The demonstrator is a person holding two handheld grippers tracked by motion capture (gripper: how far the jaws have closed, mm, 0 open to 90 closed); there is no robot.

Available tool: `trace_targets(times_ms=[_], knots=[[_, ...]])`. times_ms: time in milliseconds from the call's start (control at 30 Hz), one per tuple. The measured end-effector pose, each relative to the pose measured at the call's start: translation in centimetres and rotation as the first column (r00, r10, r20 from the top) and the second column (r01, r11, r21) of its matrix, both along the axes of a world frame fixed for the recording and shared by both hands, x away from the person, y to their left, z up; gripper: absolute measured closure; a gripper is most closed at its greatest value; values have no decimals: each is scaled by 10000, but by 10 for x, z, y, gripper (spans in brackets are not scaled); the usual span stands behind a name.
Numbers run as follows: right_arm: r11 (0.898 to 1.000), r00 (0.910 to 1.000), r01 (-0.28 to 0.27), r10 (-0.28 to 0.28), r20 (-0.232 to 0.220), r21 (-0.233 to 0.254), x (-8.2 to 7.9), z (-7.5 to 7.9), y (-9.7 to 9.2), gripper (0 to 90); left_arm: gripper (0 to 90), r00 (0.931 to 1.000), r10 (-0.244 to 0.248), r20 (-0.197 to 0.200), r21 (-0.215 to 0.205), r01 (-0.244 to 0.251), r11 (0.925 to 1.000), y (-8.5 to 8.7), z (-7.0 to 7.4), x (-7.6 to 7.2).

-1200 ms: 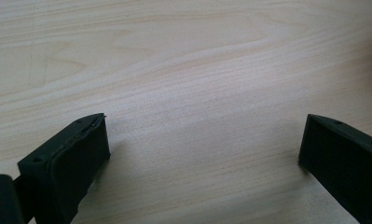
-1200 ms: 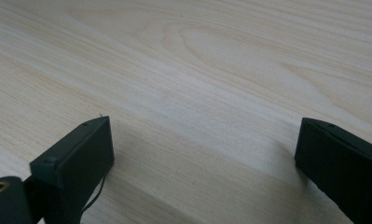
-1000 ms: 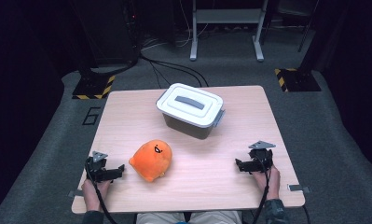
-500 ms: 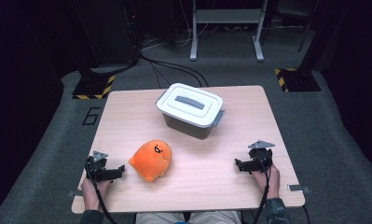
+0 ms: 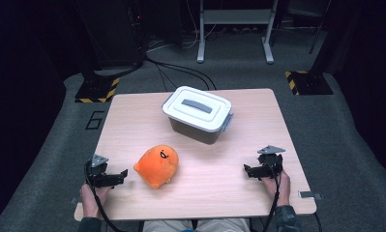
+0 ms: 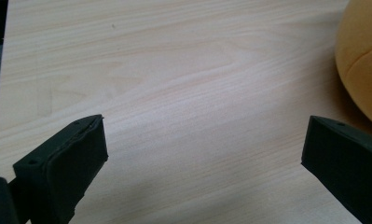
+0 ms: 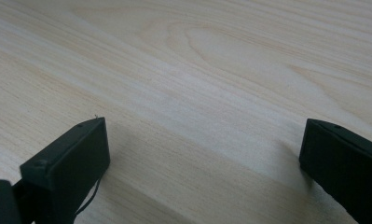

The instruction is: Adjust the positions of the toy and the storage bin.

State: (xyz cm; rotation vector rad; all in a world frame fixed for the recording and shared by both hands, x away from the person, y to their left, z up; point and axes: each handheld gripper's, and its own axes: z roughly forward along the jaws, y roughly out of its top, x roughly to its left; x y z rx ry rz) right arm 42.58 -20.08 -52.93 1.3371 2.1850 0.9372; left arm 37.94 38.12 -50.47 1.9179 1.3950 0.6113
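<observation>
In the high view, my left gripper (image 5: 122, 175) lies low at the lower left of the frame, on the wooden table (image 5: 132, 121), with my hand behind it at the table's near edge. Its jaws point toward the middle of the frame, at the orange plush toy (image 5: 157, 165), which sits just beside them, a little left of centre and not touching. My right gripper (image 5: 247, 170) rests at the lower right, well apart from the toy, its jaws also turned toward the middle. A grey box with a white lid (image 5: 198, 113) stands above centre, away from both grippers and the toy.

In the left gripper view, my left gripper (image 6: 203, 149) is spread wide, one black jaw at the lower left corner and the other at the lower right, with bare wood between them. The plush toy (image 6: 363, 60) bulges in at the right edge, above the right jaw.

In the right gripper view, my right gripper (image 7: 202, 149) is likewise wide apart, holding nothing, with pale wood grain between the jaws.
</observation>
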Motion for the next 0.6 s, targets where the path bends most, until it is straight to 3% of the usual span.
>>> trace_targets(times_ms=[433, 600], knots=[[10000, 10000, 26, -26, 5, 2, 0, 0, 0, 9, 0, 9960, -580, 683, -15, 582, 9983, -13, 36, -4], [10000, 10000, 32, -32, 2, 5, 0, 0, 0, 9, 0, 9950, -802, 592, 142, 795, 9967, -21, 43, -4]])
